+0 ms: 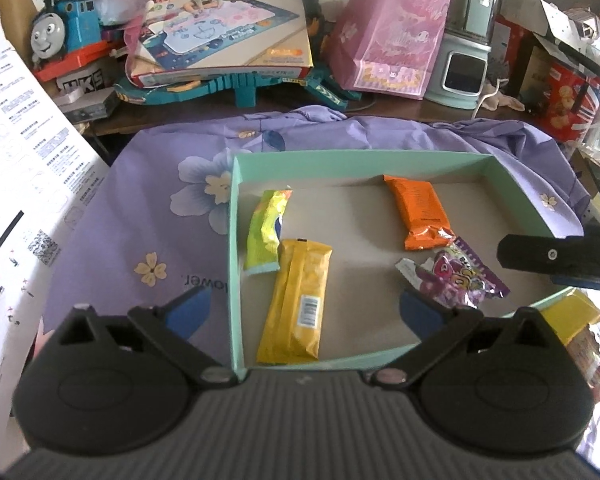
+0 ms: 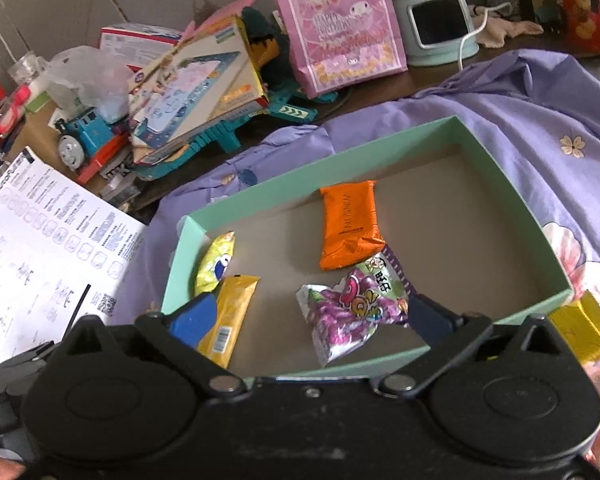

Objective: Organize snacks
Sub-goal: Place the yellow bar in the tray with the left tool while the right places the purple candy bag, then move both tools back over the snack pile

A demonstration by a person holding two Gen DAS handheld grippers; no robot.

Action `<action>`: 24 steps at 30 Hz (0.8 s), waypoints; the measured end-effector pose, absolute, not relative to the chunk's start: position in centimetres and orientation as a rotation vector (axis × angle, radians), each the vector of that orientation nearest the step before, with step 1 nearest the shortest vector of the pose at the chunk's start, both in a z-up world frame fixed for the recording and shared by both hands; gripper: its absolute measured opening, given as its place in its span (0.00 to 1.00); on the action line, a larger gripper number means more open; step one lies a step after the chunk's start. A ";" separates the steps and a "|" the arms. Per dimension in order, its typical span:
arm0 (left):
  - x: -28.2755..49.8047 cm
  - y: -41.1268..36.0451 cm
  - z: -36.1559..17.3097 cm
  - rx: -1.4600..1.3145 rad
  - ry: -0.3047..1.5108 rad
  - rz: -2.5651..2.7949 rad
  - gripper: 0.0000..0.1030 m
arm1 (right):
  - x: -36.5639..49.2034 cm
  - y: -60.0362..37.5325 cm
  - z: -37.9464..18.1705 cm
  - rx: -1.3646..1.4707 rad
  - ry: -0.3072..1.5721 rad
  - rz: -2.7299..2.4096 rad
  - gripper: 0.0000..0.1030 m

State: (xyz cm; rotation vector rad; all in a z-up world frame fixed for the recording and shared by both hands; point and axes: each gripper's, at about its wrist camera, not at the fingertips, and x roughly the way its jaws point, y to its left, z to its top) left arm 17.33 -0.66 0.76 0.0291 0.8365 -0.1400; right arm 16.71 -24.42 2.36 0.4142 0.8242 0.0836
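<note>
Four snack packets (image 1: 296, 300) inside green box (image 1: 360, 158) | left tool (image 1: 304, 312) released | right tool (image 2: 306, 320) released

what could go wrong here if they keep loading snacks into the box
1. The purple candy bag overlaps the orange packet; grabbing one may drag the other.
2. The gold packet lies outside, close against the mint box wall, so the open right hand-held gripper could shove the box when reaching for it.
3. The box sits on loose purple cloth, which may bunch and let it slide.
</note>
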 end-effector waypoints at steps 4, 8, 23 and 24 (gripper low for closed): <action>15.5 0.5 0.9 0.009 0.834 -0.129 1.00 | 14.5 -24.4 2.8 0.407 0.805 0.089 1.00; 13.9 2.0 0.1 0.000 0.855 -0.098 1.00 | 12.9 -24.2 2.3 0.411 0.844 0.093 1.00; 9.1 5.0 -5.8 -0.040 1.021 -0.049 1.00 | 9.5 -22.0 -1.3 0.384 0.979 0.127 1.00; 8.9 4.8 -6.0 -0.038 1.029 -0.054 1.00 | 9.5 -21.9 -1.5 0.380 0.984 0.125 1.00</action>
